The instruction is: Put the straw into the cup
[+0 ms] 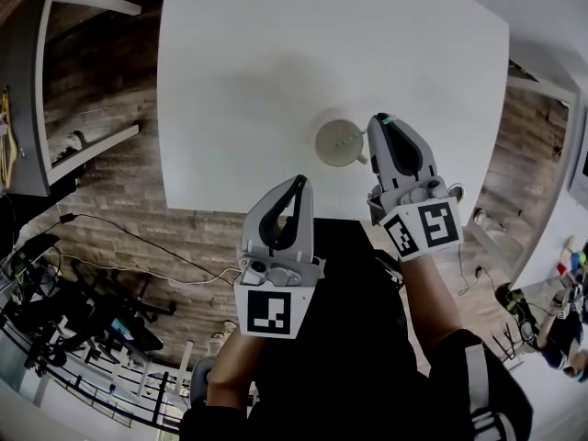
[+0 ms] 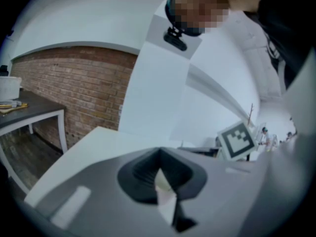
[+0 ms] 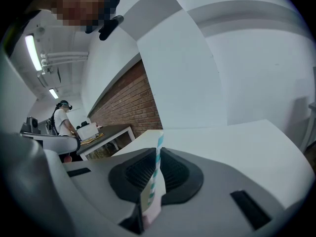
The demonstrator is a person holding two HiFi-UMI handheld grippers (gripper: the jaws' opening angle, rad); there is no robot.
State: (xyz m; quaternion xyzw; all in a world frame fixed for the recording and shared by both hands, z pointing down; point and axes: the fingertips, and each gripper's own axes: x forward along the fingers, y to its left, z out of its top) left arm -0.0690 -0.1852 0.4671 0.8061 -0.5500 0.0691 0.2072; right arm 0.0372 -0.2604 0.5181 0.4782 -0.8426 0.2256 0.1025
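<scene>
A beige cup (image 1: 333, 147) stands on the white table (image 1: 276, 62) near its front edge. A faint pale streak shows inside the cup; I cannot tell what it is. Just right of the cup, my right gripper (image 1: 385, 121) points upward, shut on a teal-and-white striped straw (image 3: 157, 166). The straw sticks out past the jaw tips, with a bit of white wrapper (image 3: 149, 204) at its base. My left gripper (image 1: 297, 186) is held off the table's front edge, also tilted upward. It is shut on a small scrap of white paper (image 2: 165, 191).
A dark side table (image 1: 55, 81) stands to the left over a wood floor. Cables and a chair base (image 1: 83, 301) lie lower left. Brick walls and another dark table (image 2: 29, 110) show behind. A second person (image 3: 61, 120) stands far off.
</scene>
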